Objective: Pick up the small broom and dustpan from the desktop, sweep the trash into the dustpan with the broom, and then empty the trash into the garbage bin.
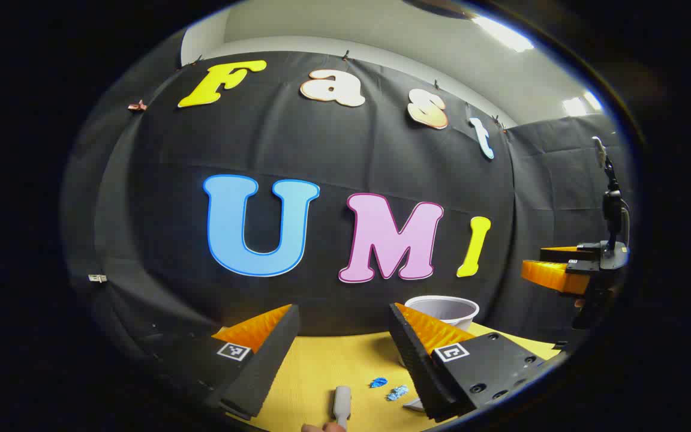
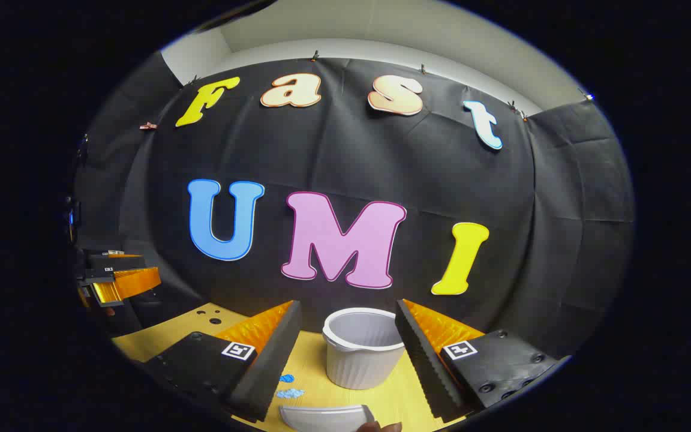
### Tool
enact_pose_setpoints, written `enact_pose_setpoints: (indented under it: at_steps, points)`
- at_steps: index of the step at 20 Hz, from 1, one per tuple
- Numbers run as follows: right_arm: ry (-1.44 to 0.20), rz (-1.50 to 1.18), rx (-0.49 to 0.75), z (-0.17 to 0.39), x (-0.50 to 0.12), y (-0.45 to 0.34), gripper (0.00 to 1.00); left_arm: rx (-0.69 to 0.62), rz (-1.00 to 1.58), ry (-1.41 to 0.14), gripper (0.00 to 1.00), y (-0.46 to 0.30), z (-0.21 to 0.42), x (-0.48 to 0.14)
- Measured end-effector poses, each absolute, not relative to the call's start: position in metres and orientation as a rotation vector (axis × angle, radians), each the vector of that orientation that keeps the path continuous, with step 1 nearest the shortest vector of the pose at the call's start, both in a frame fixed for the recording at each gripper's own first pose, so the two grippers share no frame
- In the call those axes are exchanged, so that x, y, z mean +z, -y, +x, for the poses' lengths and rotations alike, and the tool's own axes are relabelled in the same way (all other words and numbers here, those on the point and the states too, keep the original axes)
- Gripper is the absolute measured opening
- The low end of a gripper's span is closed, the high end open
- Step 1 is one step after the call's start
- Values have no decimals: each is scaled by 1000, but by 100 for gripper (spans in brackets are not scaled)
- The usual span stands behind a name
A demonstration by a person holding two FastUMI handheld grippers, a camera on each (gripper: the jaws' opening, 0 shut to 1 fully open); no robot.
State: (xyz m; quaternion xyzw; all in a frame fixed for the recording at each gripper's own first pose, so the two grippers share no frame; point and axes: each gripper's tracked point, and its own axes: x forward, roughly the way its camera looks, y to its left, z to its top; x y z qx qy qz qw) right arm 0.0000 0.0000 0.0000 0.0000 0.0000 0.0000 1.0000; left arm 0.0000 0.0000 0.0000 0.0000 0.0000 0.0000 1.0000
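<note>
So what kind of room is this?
Probably a small test booth, not a real home: black cloth wall hung all around, a bare yellow desktop with a white garbage bin, and blue trash scraps laid out for sweeping.

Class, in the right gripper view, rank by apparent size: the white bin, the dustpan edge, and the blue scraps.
1. Bin, largest.
2. Dustpan, though cut off at the bottom edge and nearer the camera, so unsure.
3. Blue scraps, smallest.
</note>
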Motion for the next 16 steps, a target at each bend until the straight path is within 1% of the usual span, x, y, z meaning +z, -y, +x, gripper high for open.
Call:
enact_pose_setpoints:
  at_steps: [4,16]
  points:
    - [5,13,-1,6,-2,1,98,-20,15,-9,95,6,6,0]
    - [-5,2,16,13,-7,-5,98,-18,35,-18,95,1,11,-1]
